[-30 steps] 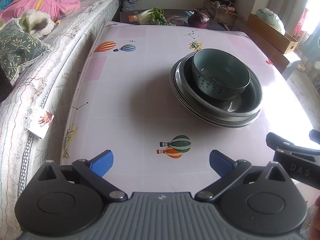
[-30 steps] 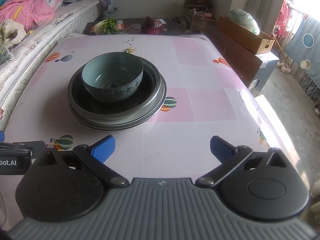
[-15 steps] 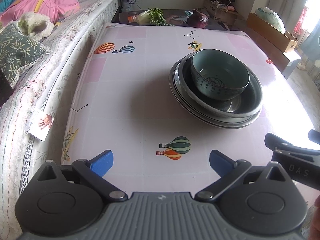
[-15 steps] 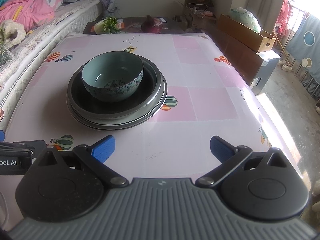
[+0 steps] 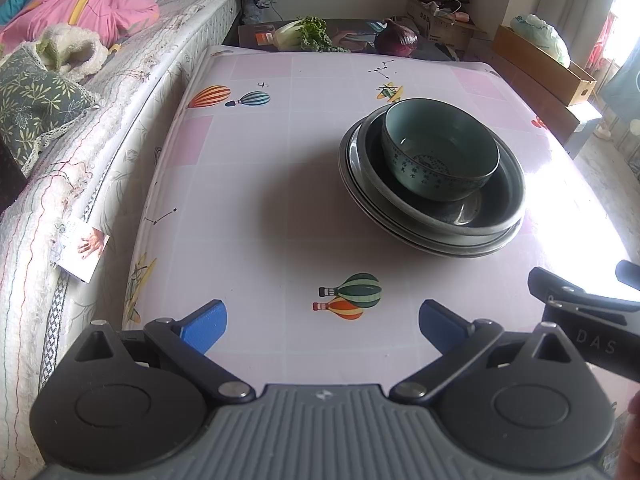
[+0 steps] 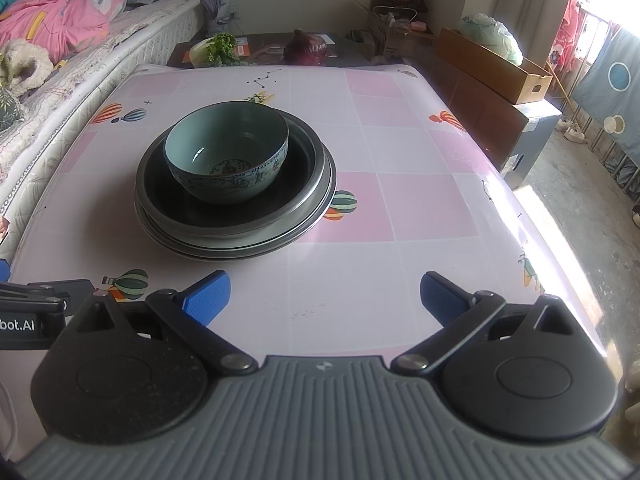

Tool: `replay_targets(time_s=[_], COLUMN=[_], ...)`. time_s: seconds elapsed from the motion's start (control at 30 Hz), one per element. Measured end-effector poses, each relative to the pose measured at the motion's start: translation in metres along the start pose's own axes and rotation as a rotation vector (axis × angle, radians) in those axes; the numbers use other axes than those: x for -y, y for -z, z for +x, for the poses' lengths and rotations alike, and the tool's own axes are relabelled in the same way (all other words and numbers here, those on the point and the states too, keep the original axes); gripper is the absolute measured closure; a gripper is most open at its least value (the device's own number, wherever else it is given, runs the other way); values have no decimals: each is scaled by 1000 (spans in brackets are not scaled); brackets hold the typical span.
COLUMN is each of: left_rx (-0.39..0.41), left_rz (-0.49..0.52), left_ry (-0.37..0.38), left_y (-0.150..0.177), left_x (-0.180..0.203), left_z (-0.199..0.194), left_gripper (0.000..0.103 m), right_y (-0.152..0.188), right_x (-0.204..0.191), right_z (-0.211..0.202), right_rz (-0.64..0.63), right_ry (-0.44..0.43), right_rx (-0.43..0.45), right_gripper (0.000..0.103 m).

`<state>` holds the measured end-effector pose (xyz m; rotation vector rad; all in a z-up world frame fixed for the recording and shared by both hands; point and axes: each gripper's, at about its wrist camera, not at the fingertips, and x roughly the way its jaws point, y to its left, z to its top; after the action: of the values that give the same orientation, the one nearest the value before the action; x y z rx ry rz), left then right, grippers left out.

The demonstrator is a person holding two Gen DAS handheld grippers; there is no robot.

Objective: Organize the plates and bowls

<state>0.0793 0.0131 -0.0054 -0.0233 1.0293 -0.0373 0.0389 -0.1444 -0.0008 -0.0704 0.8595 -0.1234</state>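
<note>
A teal patterned bowl (image 5: 440, 160) (image 6: 227, 156) sits inside a stack of dark grey plates (image 5: 400, 224) (image 6: 312, 200) in the middle of the pink balloon-print table (image 5: 260, 200) (image 6: 420, 208). My left gripper (image 5: 322, 326) is open and empty, near the table's front edge, left of the stack. My right gripper (image 6: 325, 294) is open and empty, near the front edge, right of the stack. Each gripper's body shows at the edge of the other's view.
A bed with a mattress (image 5: 100, 128) and pink bedding (image 5: 80, 4) runs along the table's left side. A low dark table beyond holds greens (image 6: 218, 48) and a red cabbage (image 6: 306, 48). Cardboard boxes (image 6: 492, 68) stand at the right; bare floor (image 6: 580, 200) lies beyond.
Both grippers stay open and nearly still; the views shift only slightly. The bowl and plates have not moved.
</note>
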Motion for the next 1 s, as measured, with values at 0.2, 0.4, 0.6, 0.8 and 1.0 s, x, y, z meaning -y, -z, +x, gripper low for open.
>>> replay_targets(time_s=[0.2,0.4,0.6,0.8,1.0], left_rx=[-1,0,-1,0,-1], left_rz=[0,-1,-2,-2,-2], left_ry=[0,0,1,0,0], left_y=[0,0,0,0,0], left_x=[0,-1,-1,-1,-1], left_z=[0,0,-1,-1,0], left_gripper=[0,0,0,0,0], right_y=[1,1,2,3,3], right_x=[-1,-2,-3,-4,-4], right_z=[0,0,1,2,2], right_rz=[-1,-3,-3,-3,-3], right_ry=[0,-3,-3,-6,-6], right_rx=[-1,-2,-2,-5,-6], right_gripper=[1,1,1,1,1])
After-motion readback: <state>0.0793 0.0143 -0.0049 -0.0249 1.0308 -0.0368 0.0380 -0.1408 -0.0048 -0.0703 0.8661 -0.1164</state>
